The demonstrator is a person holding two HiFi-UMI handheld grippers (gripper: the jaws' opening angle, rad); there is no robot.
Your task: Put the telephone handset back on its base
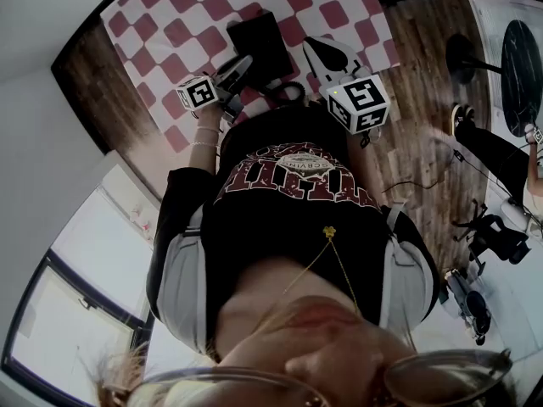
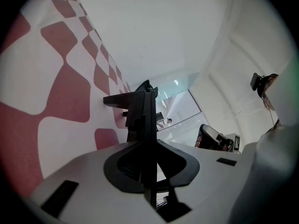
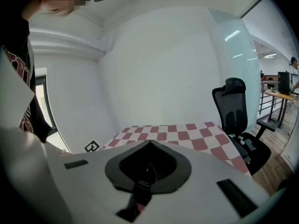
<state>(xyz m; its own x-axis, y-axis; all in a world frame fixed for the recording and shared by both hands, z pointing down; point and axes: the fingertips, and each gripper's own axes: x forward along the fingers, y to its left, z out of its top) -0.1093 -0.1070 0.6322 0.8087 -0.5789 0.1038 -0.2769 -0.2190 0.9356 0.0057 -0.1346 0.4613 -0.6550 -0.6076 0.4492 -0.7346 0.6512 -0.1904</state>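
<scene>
The left claw point(image 2: 145, 108) is squeezing its two black jaws together, and nothing is sitting between them. It is pointing along a red and white checked cloth point(image 2: 60, 92). The right claw point(image 3: 142, 183) is clenching shut too, and it is holding nothing. It is pointing over the same cloth toward a white wall point(image 3: 163, 64). A black chair point(image 3: 236, 120) is standing just beside the cloth on the right.

In the head view, both claws are hanging over the cloth, side by side and a little apart. A black thing, likely the phone point(image 1: 259, 39), is lying on the cloth right at the tip of the left claw. The handset is too small to pick out. The person is wearing a black shirt point(image 1: 288, 219).
</scene>
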